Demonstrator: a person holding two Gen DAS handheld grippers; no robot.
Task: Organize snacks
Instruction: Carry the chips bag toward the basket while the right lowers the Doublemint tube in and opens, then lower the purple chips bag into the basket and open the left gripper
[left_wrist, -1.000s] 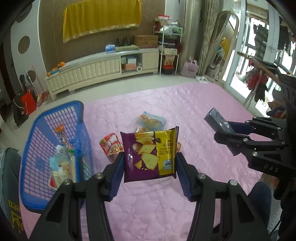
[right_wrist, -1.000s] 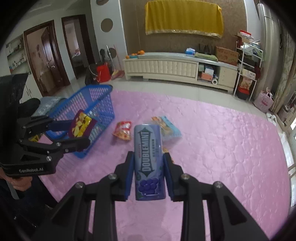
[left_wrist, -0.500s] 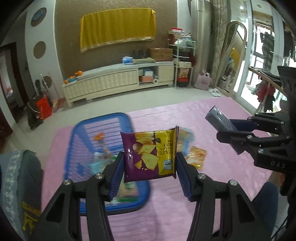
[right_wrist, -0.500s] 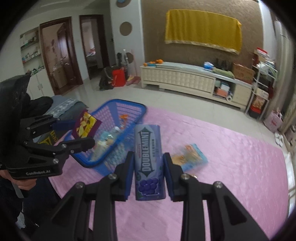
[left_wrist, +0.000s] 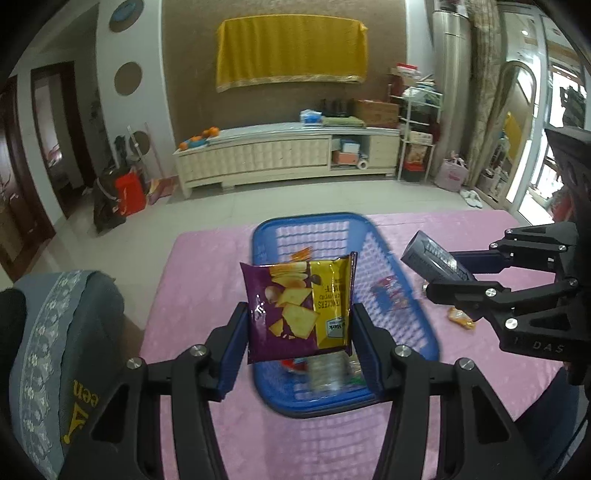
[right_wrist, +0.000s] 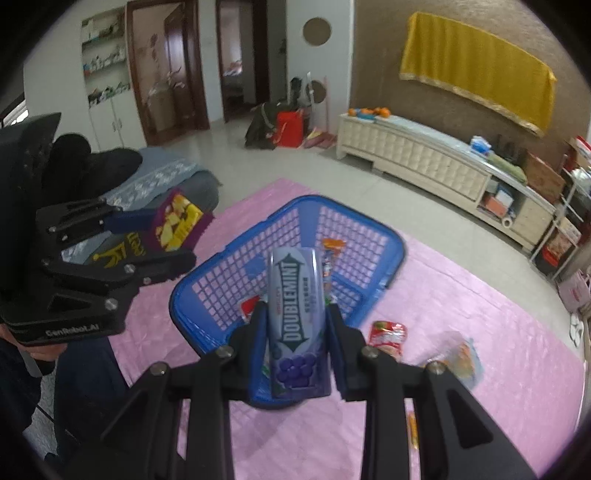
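— Snacks split three ways: some in the blue basket (left_wrist: 402, 306), two carried, a few loose on the pink quilt (right_wrist: 498, 369) off the basket's right side

— Left gripper (left_wrist: 299, 332)?

— Clamped on the purple-and-yellow cracker bag (left_wrist: 299, 306) by its side edges, fingers spread about the bag's width, held up over the basket's near half

— Right gripper (right_wrist: 295, 354)?

— Closed narrow on the Doublemint tin (right_wrist: 297, 325), upright, poised over the basket's near rim (hard to say whether inside the rim or just short of it)

— Basket contents?

— Several packets heaped at the near end, one orange packet (left_wrist: 301, 254) leaning on the far wall; blurred, so no firm count

— Risks from here?

— Tin released short of the rim: likely to strike the edge and roll off across the quilt. Cracker bag pinched only at the edges, so prone to buckling, slipping or twisting out sideways if tilted. Both grippers close together above one small opening, hence a fair chance of knocking each other or nudging the light basket along the quilt. Red packet (right_wrist: 388, 334) and pale blue packet (right_wrist: 463, 356) lying just beside the basket's right wall, easy to drag or crush on the way back

— Remaining work?

— Both drops, then the loose ones
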